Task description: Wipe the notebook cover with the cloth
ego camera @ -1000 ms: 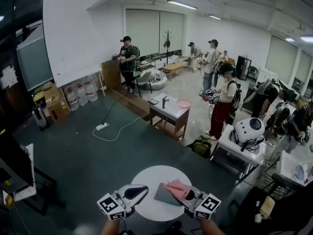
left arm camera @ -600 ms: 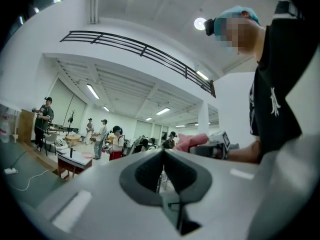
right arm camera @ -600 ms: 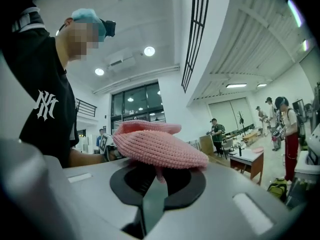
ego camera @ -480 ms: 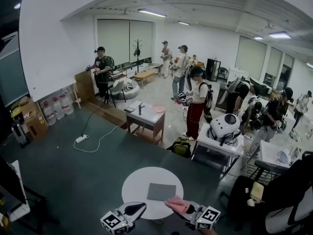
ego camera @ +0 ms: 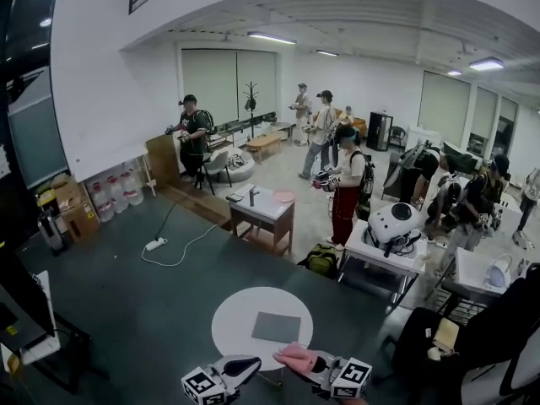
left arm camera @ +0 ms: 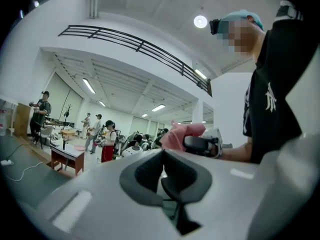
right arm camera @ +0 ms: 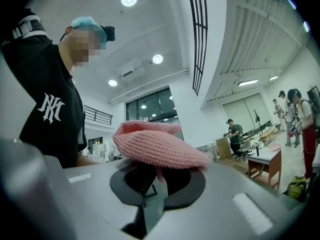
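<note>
Left gripper [ego camera: 246,365] closed, empty; right gripper [ego camera: 314,364] pinches cloth [ego camera: 294,357] — notebook [ego camera: 276,326] on table [ego camera: 234,327] ahead.

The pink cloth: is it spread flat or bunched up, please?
Bunched up: the pink cloth folds over itself, pinched in the shut right gripper.

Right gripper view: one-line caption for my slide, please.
Right hand-held gripper shut on a pink cloth, the person's black shirt behind.
</note>
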Motion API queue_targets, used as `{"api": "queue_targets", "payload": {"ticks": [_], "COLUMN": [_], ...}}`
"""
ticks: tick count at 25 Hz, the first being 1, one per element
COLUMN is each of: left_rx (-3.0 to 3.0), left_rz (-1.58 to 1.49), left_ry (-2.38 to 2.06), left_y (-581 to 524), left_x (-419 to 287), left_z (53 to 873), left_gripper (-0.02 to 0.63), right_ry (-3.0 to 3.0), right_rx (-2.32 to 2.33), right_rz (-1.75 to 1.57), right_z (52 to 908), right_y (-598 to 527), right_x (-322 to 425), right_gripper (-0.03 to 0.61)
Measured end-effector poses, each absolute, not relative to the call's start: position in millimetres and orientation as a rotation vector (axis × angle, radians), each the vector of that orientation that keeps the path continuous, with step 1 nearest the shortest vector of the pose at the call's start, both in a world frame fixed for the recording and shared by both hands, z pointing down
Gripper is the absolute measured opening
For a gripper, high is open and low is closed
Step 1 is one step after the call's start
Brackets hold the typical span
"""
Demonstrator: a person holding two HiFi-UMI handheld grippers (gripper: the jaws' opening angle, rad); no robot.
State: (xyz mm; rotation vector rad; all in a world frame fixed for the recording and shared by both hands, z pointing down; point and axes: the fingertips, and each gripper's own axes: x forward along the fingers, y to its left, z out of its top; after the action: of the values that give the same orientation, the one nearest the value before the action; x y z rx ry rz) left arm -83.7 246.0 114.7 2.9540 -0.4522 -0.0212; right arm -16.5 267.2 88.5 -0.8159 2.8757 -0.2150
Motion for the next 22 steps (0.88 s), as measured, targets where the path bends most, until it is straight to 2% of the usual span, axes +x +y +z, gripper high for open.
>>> {"api": "queue_targets", "payload": {"ticks": [8,18,22], "left_rx": [2.892,2.976,3.06], "left_rz": [0.096,-0.012,0.01], "left_ry": [-0.484,-0.428,-0.487], "left_y": [309.5,328.4,315.3], "left_x": [-63.0,-50.1,-82.3], "left_z": [143.4,113.4,97.6], "left_gripper": [0.003,0.003,0.003], "right_ry": [2.859,2.89,2.915], "right_rx": [-0.753,-0.803,-0.851], "right_rz": [-0.368,-0.245,-0.243], "right_z": [143.7,111.5,111.7], "right_y": [331.2,354.8,354.1], "right_x": [10.5,21.5,7.8], "right_gripper": [0.029,0.029,0.029]}}
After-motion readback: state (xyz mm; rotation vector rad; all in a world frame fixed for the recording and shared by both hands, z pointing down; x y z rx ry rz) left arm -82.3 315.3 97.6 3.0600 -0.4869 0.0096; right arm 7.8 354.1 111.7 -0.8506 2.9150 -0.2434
